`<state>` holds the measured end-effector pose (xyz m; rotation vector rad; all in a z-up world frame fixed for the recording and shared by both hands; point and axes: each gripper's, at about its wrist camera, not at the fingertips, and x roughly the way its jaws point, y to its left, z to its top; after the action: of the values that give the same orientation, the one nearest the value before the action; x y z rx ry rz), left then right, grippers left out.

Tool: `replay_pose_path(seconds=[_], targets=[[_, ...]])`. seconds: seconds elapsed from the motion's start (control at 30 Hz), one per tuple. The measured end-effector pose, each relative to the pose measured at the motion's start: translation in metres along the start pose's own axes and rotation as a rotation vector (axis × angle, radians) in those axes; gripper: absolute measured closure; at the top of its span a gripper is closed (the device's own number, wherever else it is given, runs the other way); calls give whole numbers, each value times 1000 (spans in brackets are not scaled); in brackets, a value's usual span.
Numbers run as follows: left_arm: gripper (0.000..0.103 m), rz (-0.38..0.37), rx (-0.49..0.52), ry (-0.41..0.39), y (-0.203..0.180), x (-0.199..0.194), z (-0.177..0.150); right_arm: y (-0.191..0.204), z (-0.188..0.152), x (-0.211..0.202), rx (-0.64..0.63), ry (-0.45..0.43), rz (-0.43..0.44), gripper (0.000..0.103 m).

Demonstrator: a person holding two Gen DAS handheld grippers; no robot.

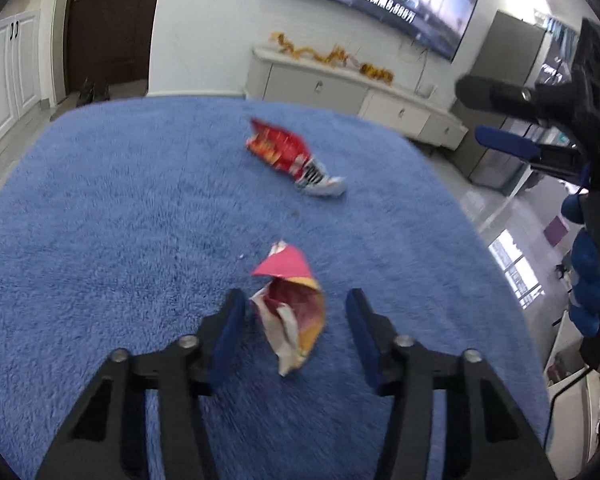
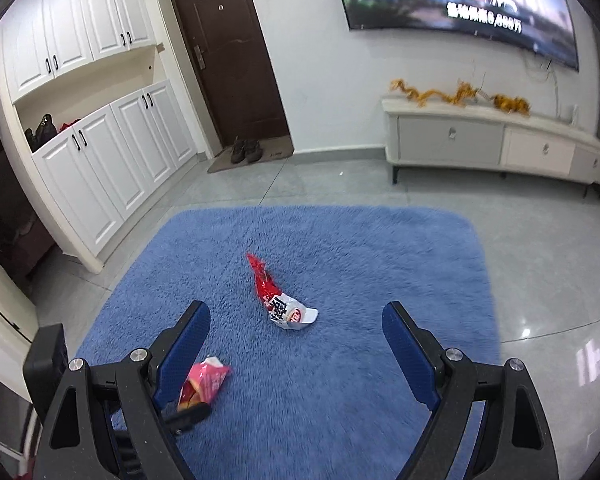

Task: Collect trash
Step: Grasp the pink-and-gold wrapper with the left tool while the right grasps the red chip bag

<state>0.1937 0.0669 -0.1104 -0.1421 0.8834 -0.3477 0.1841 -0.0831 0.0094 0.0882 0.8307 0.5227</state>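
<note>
Two snack wrappers lie on a blue shaggy rug (image 1: 100, 220). A crumpled pink and yellow wrapper (image 1: 290, 306) sits between the open fingers of my left gripper (image 1: 296, 304), not touched by either pad. A red and white wrapper (image 1: 292, 154) lies farther out on the rug. In the right wrist view the red and white wrapper (image 2: 278, 294) lies ahead of my open, empty right gripper (image 2: 296, 320), and the pink wrapper (image 2: 204, 384) lies low at left with a left gripper fingertip (image 2: 192, 412) beside it. The right gripper (image 1: 496, 120) shows high at the right of the left wrist view.
The rug (image 2: 340, 240) lies on grey tiled floor (image 2: 540, 260). A white TV cabinet (image 2: 492, 144) stands against the far wall under a wall TV (image 2: 460, 4). White cupboards (image 2: 112, 160) line the left side. A dark door (image 2: 228, 52) has shoes (image 2: 246, 150) before it.
</note>
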Motion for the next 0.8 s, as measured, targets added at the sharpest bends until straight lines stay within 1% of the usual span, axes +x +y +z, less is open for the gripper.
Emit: replay_pose_path(seconds=[0.03, 0.1, 0.13, 0.23, 0.27, 0.33, 0.4, 0.47, 0.53, 0.57, 0.6, 0.77, 0.8], targets=[[72, 6, -6, 7, 2, 5, 0, -1, 0, 11, 3, 12, 6, 16], [75, 4, -15, -3, 6, 6, 4, -2, 0, 28, 4, 30, 14, 16], [75, 21, -25, -12, 9, 7, 6, -3, 1, 34, 5, 37, 19, 16], [76, 41, -84, -36, 23, 8, 13, 1, 2, 54, 2, 55, 37, 16], [76, 59, -107, -52, 29, 7, 15, 3, 2, 60, -5, 62, 39, 16], [76, 63, -158, -82, 42, 3, 16, 9, 4, 74, -25, 74, 41, 16], [76, 83, -184, -107, 50, -2, 17, 13, 5, 86, -42, 87, 46, 16], [76, 109, -207, -132, 58, -5, 18, 18, 7, 99, -58, 101, 48, 19], [76, 134, -222, -151, 62, -7, 21, 22, 8, 114, -76, 120, 44, 29], [76, 138, -228, -155, 64, -8, 21, 24, 8, 119, -83, 129, 43, 31], [76, 138, -234, -157, 66, -8, 21, 26, 7, 125, -91, 138, 42, 32], [76, 130, -246, -152, 69, -7, 20, 32, 0, 149, -114, 181, 26, 42], [76, 128, -249, -150, 70, -8, 17, 33, -1, 150, -126, 176, 15, 45]])
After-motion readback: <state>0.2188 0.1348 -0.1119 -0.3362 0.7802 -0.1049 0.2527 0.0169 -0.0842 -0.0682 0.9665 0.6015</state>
